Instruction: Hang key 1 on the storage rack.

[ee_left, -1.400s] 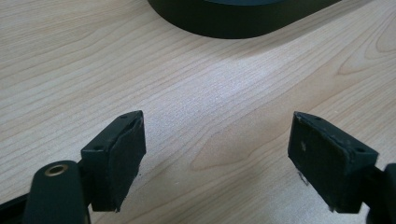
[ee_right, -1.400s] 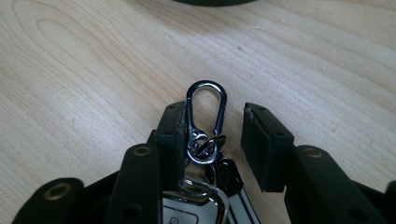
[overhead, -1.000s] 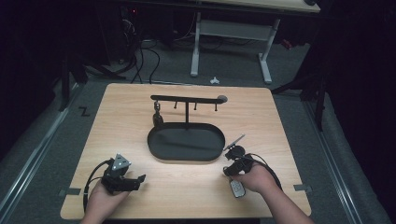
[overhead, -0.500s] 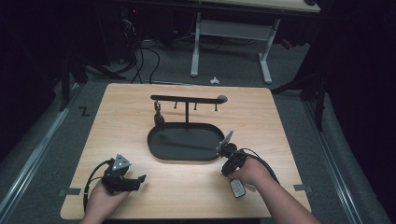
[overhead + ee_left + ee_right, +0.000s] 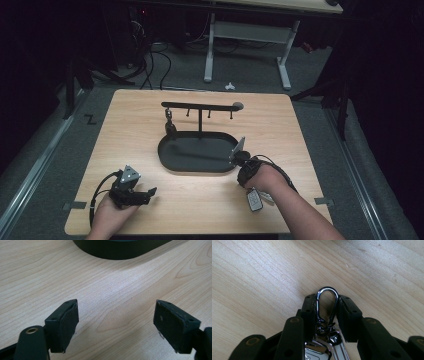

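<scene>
A silver carabiner clip [image 5: 327,288] with a bunch of keys [image 5: 322,353] sits between the jaws of my right gripper [image 5: 327,302]. The jaws have just been closing, and both pads now press on the clip's sides just above the wooden table. From above, my right gripper [image 5: 241,159] is at the right end of the black oval tray [image 5: 170,162], with a key fob [image 5: 254,200] trailing under the hand. My left gripper [image 5: 147,192] rests near the front left of the table. Its jaws [image 5: 116,322] are spread wide over bare wood, nothing between them.
A black T-shaped rack [image 5: 200,106] with small hooks rises from the back of the tray. A small dark item [image 5: 170,126] hangs at its left end. A desk frame [image 5: 245,45] and cables lie on the floor beyond the table's far edge.
My right hand has shifted a little to the left, toward the tray's right end. The left hand and the key fob have stayed put.
</scene>
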